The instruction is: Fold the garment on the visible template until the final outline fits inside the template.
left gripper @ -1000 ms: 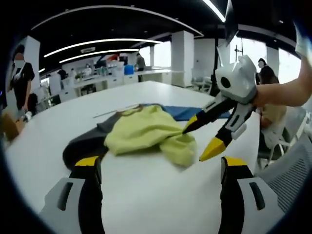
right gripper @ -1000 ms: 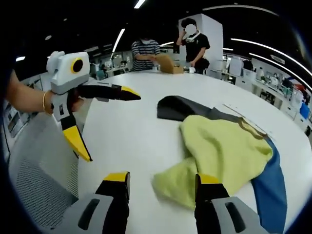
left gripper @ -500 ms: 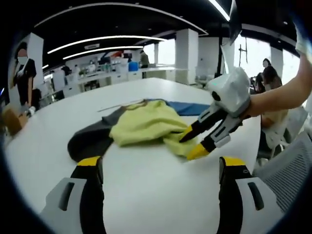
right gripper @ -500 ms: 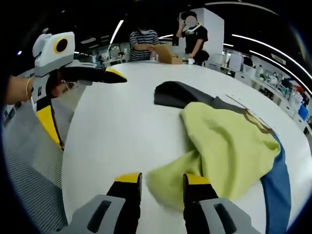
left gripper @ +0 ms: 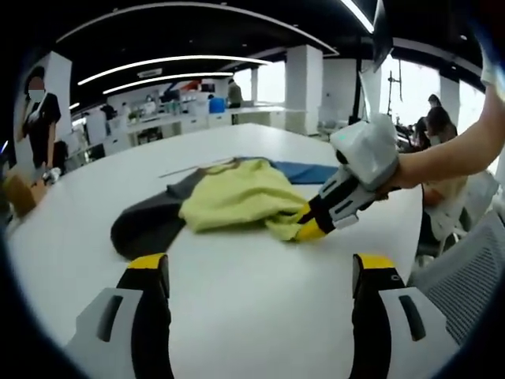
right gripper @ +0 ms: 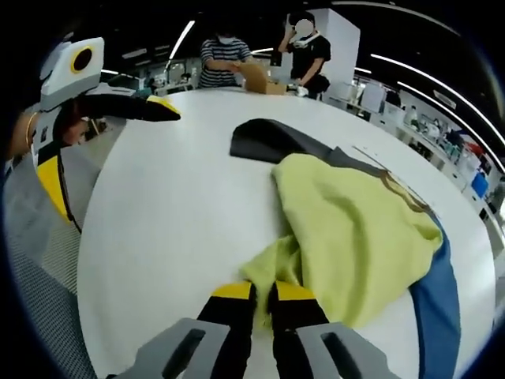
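Yellow-green garment (right gripper: 347,237) lies crumpled on the white worktop (right gripper: 158,213), heaped partly over a dark grey panel (right gripper: 268,142) and a blue panel (right gripper: 438,296), which I take for the template. No clean fold yet; outline is loose and lumpy, one sleeve or corner straggling toward the near edge. Judged early in the task: the garment has been gripped, but the folding itself is all still to do.

Right gripper (right gripper: 263,294): jaws nearly closed, pinching the trailing corner of the garment between the yellow tips. In the left gripper view it (left gripper: 309,229) sits low at the cloth's near edge.

Left gripper (left gripper: 256,264): jaws wide apart, nothing between them, held off from the cloth. In the right gripper view it (right gripper: 102,150) hangs out over the worktop's far side, well apart from the garment.

Room: broad bare worktop on the near side of the cloth. A thin strip (left gripper: 197,167) lies beyond the pile. People stand at the far rim.
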A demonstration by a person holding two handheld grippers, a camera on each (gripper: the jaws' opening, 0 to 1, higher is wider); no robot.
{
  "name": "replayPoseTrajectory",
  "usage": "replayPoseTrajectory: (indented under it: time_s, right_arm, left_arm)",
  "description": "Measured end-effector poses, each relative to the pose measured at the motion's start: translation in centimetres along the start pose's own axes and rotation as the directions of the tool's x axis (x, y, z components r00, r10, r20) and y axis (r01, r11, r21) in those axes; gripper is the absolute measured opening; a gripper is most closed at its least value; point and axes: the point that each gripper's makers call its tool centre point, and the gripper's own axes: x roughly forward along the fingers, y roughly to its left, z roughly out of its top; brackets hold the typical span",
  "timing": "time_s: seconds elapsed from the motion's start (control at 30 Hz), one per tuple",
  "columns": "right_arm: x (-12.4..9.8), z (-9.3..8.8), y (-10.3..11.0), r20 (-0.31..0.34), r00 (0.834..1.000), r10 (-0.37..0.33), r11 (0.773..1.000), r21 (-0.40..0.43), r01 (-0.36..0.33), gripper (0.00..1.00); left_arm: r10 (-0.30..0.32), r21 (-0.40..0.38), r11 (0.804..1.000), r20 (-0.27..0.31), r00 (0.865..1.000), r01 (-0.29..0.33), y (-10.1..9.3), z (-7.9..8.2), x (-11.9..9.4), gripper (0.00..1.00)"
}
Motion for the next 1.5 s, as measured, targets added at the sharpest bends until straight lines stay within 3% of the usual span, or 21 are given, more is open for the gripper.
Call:
replayPoseTrajectory:
  time_s: [0.1, 0.27, 0.57, 0.83, 1.07, 1.27, 1.5]
  right_arm:
    - [-0.4, 0.3, -0.2, 0.008, 0.999, 0.033, 0.999, 0.032, -0.033, 0.00]
    - [-2.8, 3.0, -0.9, 0.050, 0.998, 0.037, 0.998, -0.053, -0.034, 0.00]
    - [-6.5, 8.3, -5.1, 0.131, 0.991, -0.041, 0.986, -0.152, 0.061, 0.00]
    - [-6.9, 11.1, -9.8, 0.163, 0.980, -0.115, 0.972, -0.184, 0.145, 0.00]
    - [-5.9, 11.9, -14.4, 0.174, 0.968, -0.181, 0.971, -0.126, 0.204, 0.00]
    - [-4.8, 11.9, -17.2, 0.169, 0.959, -0.228, 0.965, -0.091, 0.246, 0.00]
    - [-1.5, 8.7, -19.8, 0.076, 0.963, -0.257, 0.966, -0.005, 0.258, 0.00]
  left_arm:
    - [-0.004, 0.001, 1.000, -0.005, 1.000, 0.004, -0.1, -0.1, 0.0, 0.91]
    - [-0.008, 0.003, 1.000, -0.005, 1.000, 0.008, -0.1, 0.0, 0.0, 0.89]
    - [-0.023, 0.017, 1.000, -0.001, 1.000, 0.023, -0.3, 0.3, 0.5, 0.89]
    - [-0.026, 0.021, 0.999, -0.013, 1.000, 0.026, -0.2, 0.2, 0.8, 0.88]
    - [-0.022, 0.013, 1.000, -0.026, 0.999, 0.022, 0.6, -0.1, 1.1, 0.87]
    - [-0.020, 0.001, 1.000, -0.032, 0.999, 0.020, 1.0, -0.2, 1.7, 0.86]
    - [-0.034, -0.013, 0.999, -0.044, 0.998, 0.033, 0.8, -0.3, 2.9, 0.83]
